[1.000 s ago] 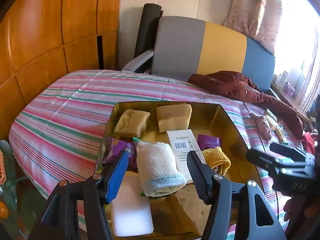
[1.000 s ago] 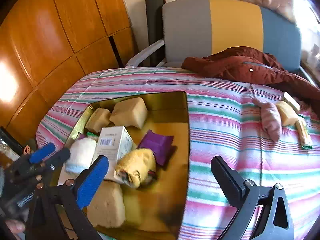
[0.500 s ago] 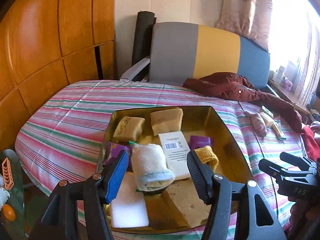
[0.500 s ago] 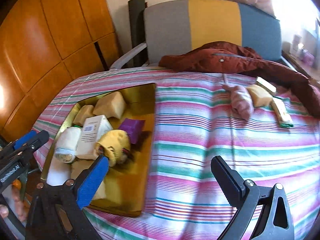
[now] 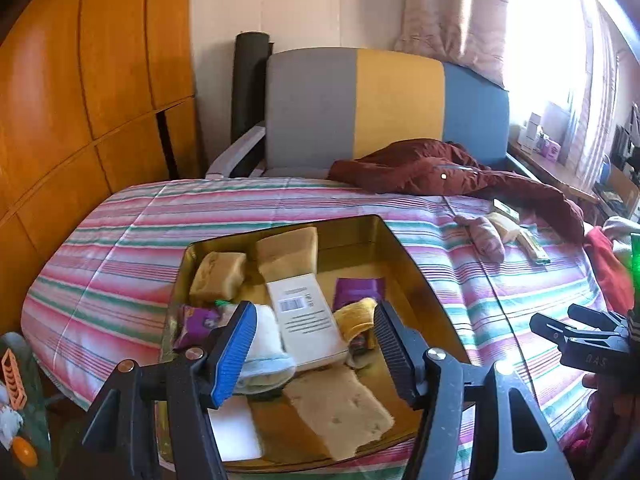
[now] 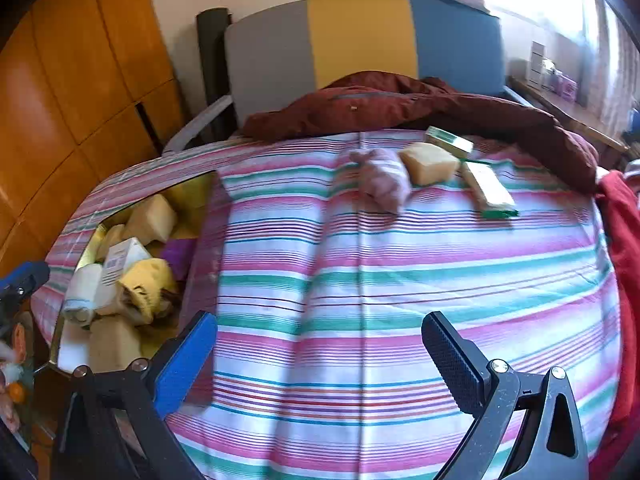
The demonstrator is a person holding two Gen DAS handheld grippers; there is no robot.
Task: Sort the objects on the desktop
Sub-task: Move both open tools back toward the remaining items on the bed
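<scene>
Through the left wrist camera, my left gripper (image 5: 312, 340) hung with its jaws wide and empty over the near end of the gold tray (image 5: 404, 240). Most of the sorting looked done to me: the tray already held two sponge blocks (image 5: 218, 276) at the far end, a white box (image 5: 306, 316) with a barcode, a rolled white towel (image 5: 264, 344), a yellow cloth (image 5: 356, 318), purple packets (image 5: 358, 288), a white pad (image 5: 234, 428) and a flat sponge slab (image 5: 340, 408) nearest me. The right gripper (image 5: 576, 336) showed at the right edge.

Through the right wrist camera, my right gripper (image 6: 320, 356) was spread wide, holding nothing, above the striped cloth (image 6: 360, 280) and aimed toward what remained. Well apart from the tray (image 6: 86, 256), a pink rolled cloth (image 6: 382, 178), a sponge block (image 6: 430, 162) just beside it and two green-edged boxes (image 6: 486, 186) lay near the maroon jacket (image 6: 400, 100). I judged those four were still to be collected.
</scene>
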